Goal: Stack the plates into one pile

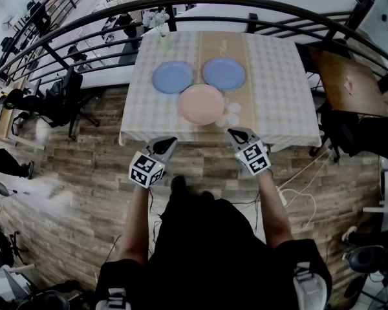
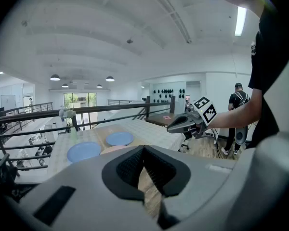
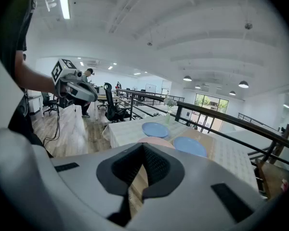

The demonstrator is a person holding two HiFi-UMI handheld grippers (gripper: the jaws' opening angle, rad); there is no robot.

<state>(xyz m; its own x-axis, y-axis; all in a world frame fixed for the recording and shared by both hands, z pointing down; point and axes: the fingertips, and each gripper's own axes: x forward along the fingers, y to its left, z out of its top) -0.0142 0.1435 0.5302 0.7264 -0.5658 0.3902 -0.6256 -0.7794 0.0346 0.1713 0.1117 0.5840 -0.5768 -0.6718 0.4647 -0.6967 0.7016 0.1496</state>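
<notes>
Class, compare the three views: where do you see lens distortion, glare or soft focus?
Head view: the railing bows into an arc, a fisheye effect, while the pink plate is sharp. Left gripper view: the ceiling light strip is blown out to white. Right gripper view: the edges fade to black, and the right gripper close to the lens looks slightly soft.
</notes>
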